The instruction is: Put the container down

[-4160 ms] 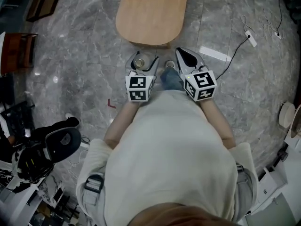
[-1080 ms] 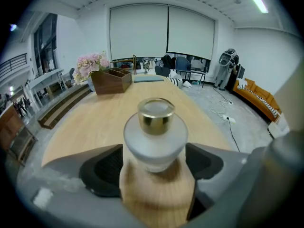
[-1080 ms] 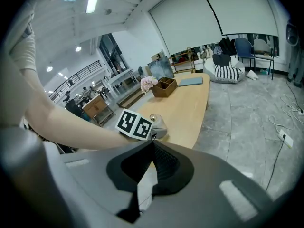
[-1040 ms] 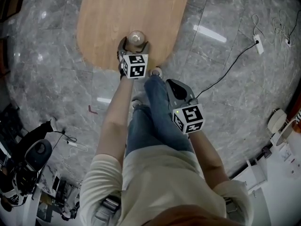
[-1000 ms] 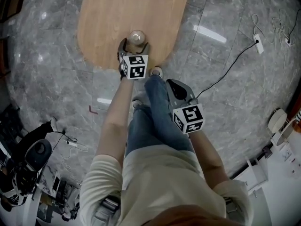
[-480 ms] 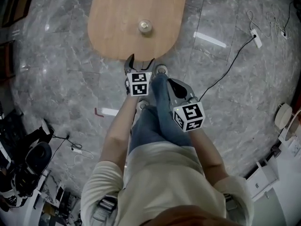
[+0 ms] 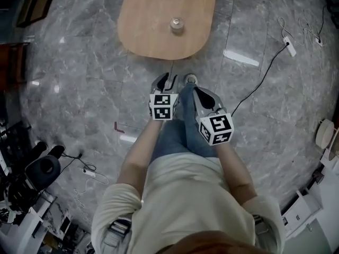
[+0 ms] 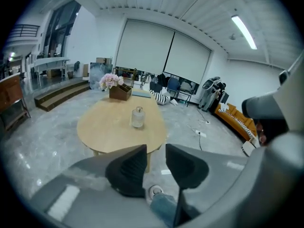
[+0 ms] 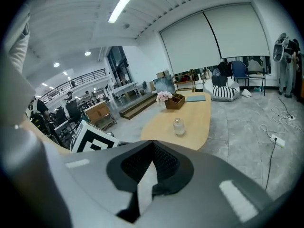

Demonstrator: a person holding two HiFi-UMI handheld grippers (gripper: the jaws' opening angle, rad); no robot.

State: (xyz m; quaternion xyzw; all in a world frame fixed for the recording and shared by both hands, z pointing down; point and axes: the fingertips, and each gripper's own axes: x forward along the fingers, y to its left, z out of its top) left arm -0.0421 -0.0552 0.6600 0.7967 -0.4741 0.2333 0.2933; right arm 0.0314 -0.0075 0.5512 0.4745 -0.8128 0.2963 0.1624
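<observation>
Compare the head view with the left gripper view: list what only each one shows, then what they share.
Only the head view: the person's cream shirt from above. Only the left gripper view: the pale roller blinds, the ceiling strip light and the pink flowers. Both: the oval light-wood table, the clear glass jar standing on it, the grey marble floor, and the left gripper, whose jaws have just been closing with nothing between them.

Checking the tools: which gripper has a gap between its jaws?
The left gripper: its jaws, which have just been closing, stand apart with nothing between them. The right gripper has its jaws together.
</observation>
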